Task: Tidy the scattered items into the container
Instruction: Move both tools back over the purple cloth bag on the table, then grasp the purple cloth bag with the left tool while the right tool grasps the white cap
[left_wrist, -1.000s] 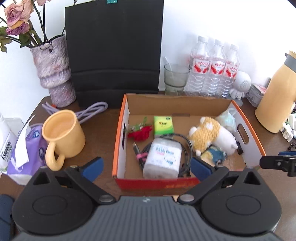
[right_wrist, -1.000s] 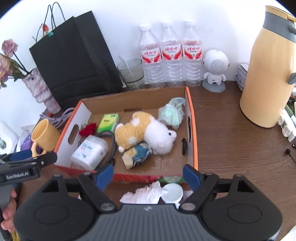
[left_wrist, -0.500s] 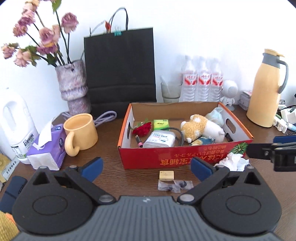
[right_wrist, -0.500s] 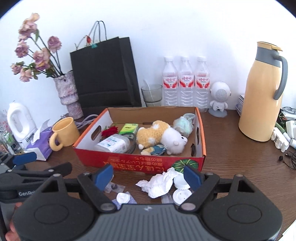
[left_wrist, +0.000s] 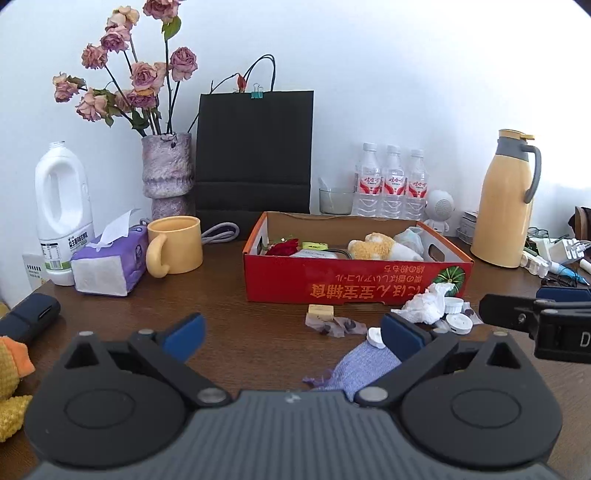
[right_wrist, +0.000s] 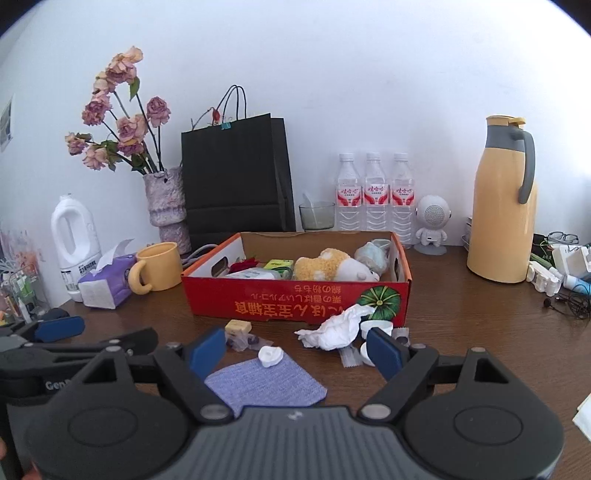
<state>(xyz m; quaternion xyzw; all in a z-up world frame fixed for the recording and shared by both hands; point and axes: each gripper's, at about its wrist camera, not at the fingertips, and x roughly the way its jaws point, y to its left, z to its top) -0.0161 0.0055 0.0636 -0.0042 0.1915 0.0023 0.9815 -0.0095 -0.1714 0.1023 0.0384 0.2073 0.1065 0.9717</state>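
Observation:
A red cardboard box (left_wrist: 354, 291) (right_wrist: 295, 306) stands mid-table with a plush toy (right_wrist: 332, 264), a rose and packets inside. On the table before it lie a crumpled white tissue (left_wrist: 424, 306) (right_wrist: 340, 326), white caps (left_wrist: 458, 323), a small yellow block (left_wrist: 320, 311) (right_wrist: 238, 325), a clear wrapper (left_wrist: 336, 325) and a lilac cloth (right_wrist: 266, 380) (left_wrist: 364, 365) with a white cap (right_wrist: 270, 356) on it. My left gripper (left_wrist: 293, 336) hovers open and holds nothing, short of these items. My right gripper (right_wrist: 295, 350) is open above the cloth, nothing between its pads.
At the left stand a yellow mug (left_wrist: 177, 243), a purple tissue box (left_wrist: 107, 264), a white jug (left_wrist: 61, 210) and a vase of roses (left_wrist: 168, 173). Behind the box are a black bag (left_wrist: 255, 155), water bottles (left_wrist: 391, 181) and a yellow thermos (left_wrist: 506, 199). A yellow plush (left_wrist: 11, 373) lies near left.
Both grippers have pulled back from above the box and sunk lower. The box's front wall and the scattered items before it have come into view. Both stay open.

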